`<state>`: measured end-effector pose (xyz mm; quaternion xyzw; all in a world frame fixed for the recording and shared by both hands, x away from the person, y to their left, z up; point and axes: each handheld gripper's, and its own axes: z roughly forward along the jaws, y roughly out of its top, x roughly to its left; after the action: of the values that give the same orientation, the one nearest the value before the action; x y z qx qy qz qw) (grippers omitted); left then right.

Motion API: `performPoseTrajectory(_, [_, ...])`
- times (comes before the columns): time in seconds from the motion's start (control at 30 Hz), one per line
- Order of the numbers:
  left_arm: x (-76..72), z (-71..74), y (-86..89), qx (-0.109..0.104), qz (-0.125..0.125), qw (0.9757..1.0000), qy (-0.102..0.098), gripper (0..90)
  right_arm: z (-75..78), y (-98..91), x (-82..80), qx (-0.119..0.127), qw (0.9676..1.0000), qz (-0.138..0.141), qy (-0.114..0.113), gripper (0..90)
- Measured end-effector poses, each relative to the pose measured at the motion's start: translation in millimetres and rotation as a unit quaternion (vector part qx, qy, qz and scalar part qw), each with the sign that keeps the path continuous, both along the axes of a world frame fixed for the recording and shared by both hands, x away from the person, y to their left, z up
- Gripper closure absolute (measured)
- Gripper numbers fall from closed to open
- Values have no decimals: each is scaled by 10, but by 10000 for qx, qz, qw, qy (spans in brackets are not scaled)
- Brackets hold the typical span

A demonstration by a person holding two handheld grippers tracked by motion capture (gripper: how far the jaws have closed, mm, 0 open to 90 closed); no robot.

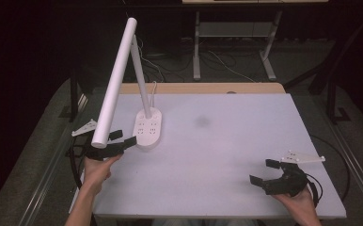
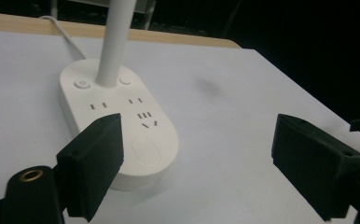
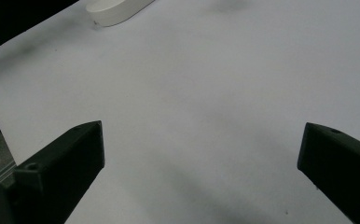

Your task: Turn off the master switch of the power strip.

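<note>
White desk lamp (image 1: pixel 123 75) stands at the 10 o'clock part of the worktop (image 1: pixel 226 155). Its oval base (image 1: pixel 148 126) doubles as a socket strip: two round buttons and several plug slots show on top in the left gripper view, and a white cord (image 2: pixel 64 32) runs off toward the far edge. A thin stem (image 1: pixel 141 80) rises from the far end of the base; a long tubular head (image 1: pixel 114 84) slants down from the top joint toward the near left.

Left gripper (image 1: pixel 118 141): jaws spread wide, just at the near end of the base, one jaw overlapping its left rim in the gripper's own view; contact cannot be told. Right gripper (image 1: pixel 268 175): jaws spread, empty, at 4 o'clock, well apart from the lamp.

Handling judgement: hard smooth plastic, likely slippery under the pads. Base looks like the heavy part; head and stem are long levers, so a hold high up probably tips or strains the joint. Best hold: across the base's narrow width, or low on the stem.
</note>
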<state>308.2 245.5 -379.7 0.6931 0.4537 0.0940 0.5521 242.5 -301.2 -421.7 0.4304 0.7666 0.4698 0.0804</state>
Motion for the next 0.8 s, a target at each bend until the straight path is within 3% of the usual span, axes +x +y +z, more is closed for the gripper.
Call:
performPoseTrajectory(0.33, [-181, -59, -181, 241, -413, 9989, -10, 30, 1, 5, -2, -4, 10000, -2, -13, 0])
performPoseTrajectory(0.63, [-311, -133, -295, 386, -637, 9972, -91, 0, 0, 11, -2, -21, 10000, 14, -35, 0])
performPoseTrajectory(0.8, [-344, -227, -362, 435, -802, 9958, -4, 0, 0, 10, -3, -40, 10000, 38, -4, 0])
